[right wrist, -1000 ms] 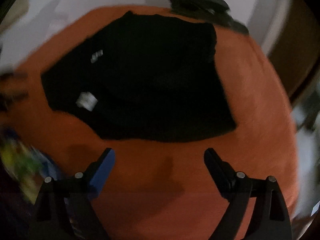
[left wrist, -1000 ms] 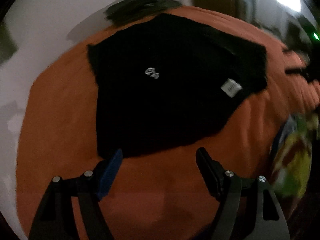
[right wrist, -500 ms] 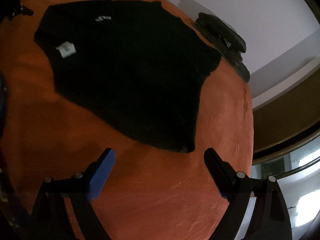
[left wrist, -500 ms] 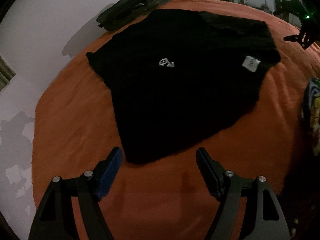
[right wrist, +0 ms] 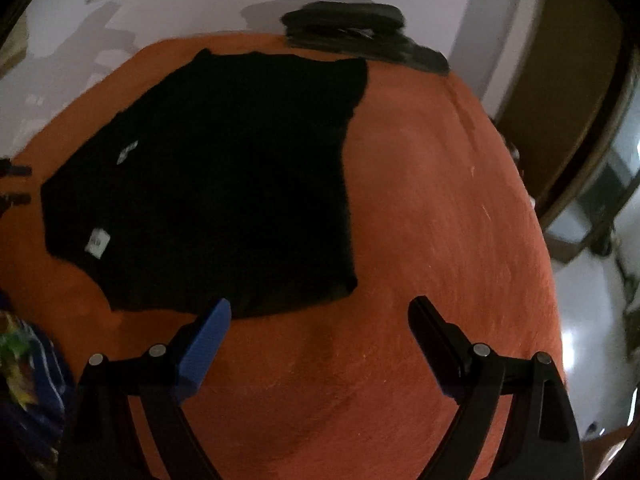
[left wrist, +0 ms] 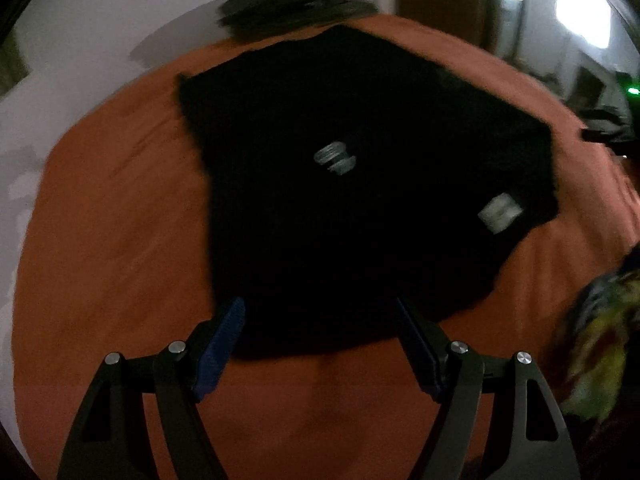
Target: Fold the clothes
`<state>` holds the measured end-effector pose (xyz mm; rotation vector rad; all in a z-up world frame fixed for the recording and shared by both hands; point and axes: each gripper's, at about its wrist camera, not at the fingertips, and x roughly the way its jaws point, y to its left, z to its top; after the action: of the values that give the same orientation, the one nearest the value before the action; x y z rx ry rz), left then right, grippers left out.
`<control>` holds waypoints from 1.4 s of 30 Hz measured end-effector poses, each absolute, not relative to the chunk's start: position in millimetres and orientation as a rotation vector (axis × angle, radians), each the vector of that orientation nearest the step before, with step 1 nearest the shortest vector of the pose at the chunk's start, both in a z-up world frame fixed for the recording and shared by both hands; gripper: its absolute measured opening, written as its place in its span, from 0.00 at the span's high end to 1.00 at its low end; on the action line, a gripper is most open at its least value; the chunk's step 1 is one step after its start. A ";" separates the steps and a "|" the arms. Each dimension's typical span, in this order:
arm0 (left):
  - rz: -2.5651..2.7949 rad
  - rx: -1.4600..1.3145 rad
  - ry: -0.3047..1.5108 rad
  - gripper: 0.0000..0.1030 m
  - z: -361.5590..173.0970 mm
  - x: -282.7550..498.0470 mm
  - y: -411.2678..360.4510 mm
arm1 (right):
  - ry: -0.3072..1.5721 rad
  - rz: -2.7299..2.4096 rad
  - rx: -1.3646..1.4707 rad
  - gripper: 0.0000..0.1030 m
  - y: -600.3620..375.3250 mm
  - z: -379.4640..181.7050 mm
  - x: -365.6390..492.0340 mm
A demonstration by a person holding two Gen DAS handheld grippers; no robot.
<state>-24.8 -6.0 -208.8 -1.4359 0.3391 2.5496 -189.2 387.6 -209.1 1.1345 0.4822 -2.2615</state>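
Black t-shirt flat on orange bedspread, both grippers' jaws wide apart (gripping nothing)

Black shirt, orange blanket

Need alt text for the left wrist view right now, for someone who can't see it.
A black T-shirt lies spread flat on an orange bedcover, with the open, empty left claw hovering over its near edge. A stack of dark folded clothes sits at the far edge by a white wall; the picture is slightly motion-blurred.
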 end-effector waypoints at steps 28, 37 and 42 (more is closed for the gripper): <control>2.376 -1.193 1.104 0.20 -292.0 -157.9 428.4 | -0.112 -2.663 1.542 0.13 607.0 -207.1 -150.5; 2.560 -1.190 0.880 0.27 -279.5 -169.2 405.3 | -0.320 -2.712 1.582 0.13 642.9 -206.9 -134.9; 2.608 -1.190 0.843 0.88 -283.8 -178.3 389.6 | -0.173 -2.658 1.546 0.13 618.1 -207.2 -141.9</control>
<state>-178.3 389.6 -283.8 -1.1904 0.8430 2.6083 -141.8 618.1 -207.2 1.5464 -0.1730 -2.6579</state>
